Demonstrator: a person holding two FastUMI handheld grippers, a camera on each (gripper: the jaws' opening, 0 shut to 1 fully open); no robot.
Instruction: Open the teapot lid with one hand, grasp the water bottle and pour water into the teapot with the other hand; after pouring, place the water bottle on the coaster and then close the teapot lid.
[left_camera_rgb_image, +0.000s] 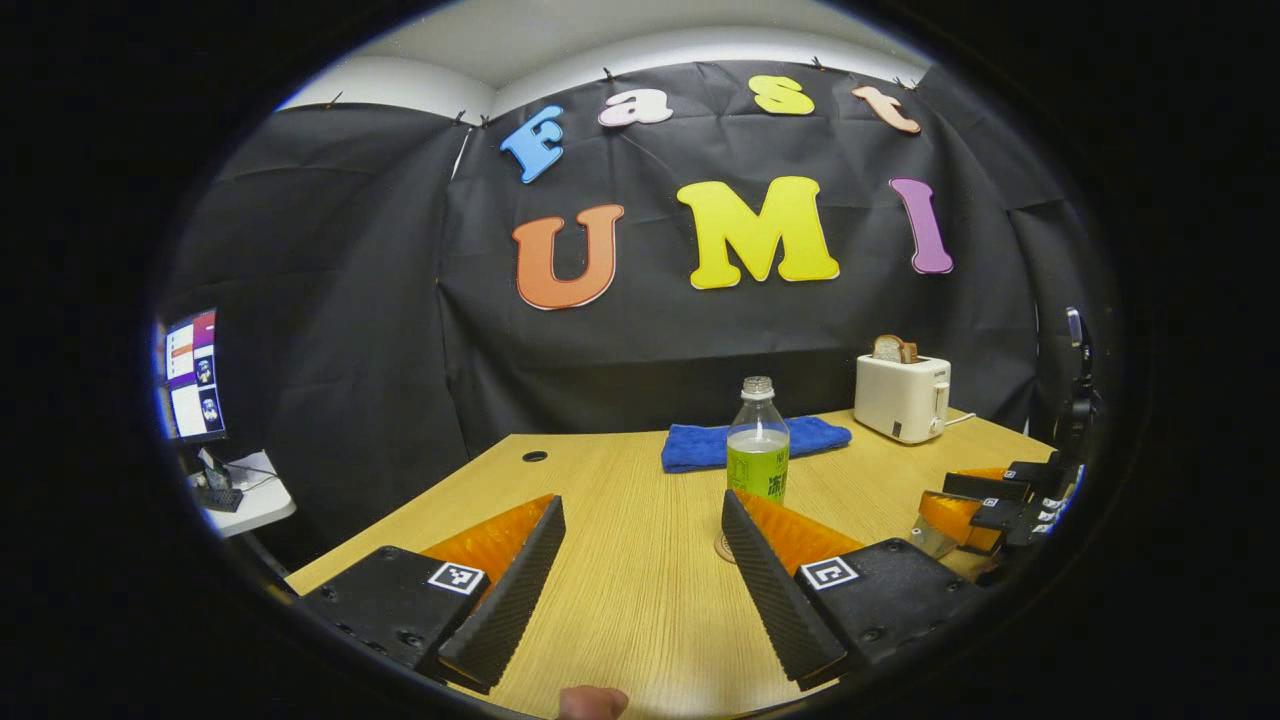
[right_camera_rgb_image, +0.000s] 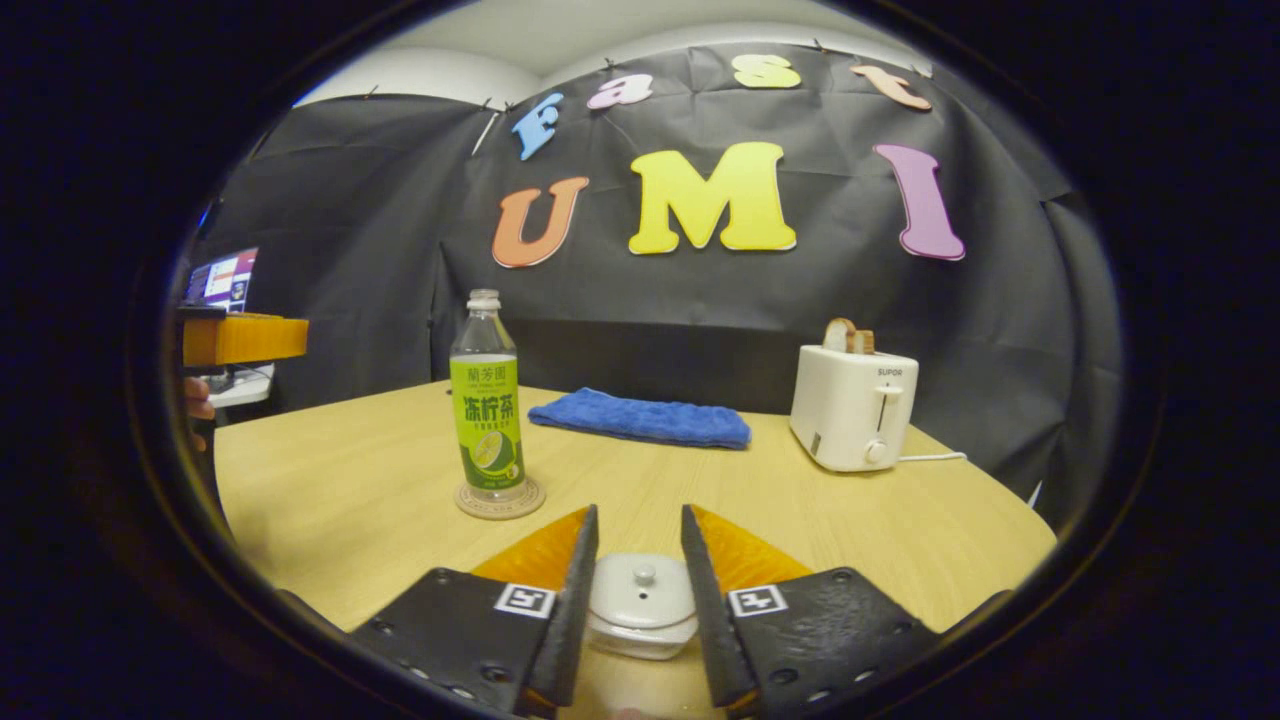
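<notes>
Teapot: the squat white ceramic teapot (right_camera_rgb_image: 641, 608), lid on, knob up, sits low between the right gripper (right_camera_rgb_image: 638, 610) fingers, which stand apart beside its walls; touching or not, I cannot tell.
Bottle: the clear plastic water bottle with green label (left_camera_rgb_image: 757, 442) stands upright, long axis vertical, on the round cork coaster (right_camera_rgb_image: 500, 499), ahead of the left gripper (left_camera_rgb_image: 640, 580), slightly to its right.
Left gripper: fingers wide apart, holding nothing.
Nearer hand: right for the lid (its knob dead ahead), left for the bottle.
Table: light wooden table (right_camera_rgb_image: 380, 480).
</notes>
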